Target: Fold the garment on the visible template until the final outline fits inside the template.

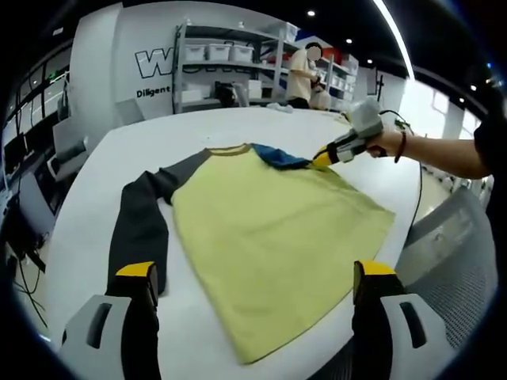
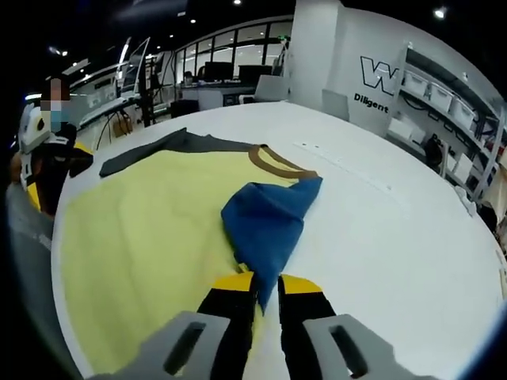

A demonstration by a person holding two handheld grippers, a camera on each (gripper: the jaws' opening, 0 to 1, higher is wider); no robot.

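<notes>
Yellow shirt (image 1: 273, 237) flat on white table (image 1: 238, 123) — blue sleeve (image 2: 265, 222) folded inward (dark sleeve outstretched).

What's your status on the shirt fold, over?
Right gripper shut on blue sleeve, folding it over the yellow shirt. Left gripper open, hovering above the hem. Dark sleeve flat on the white table. Nothing in the way.
</notes>
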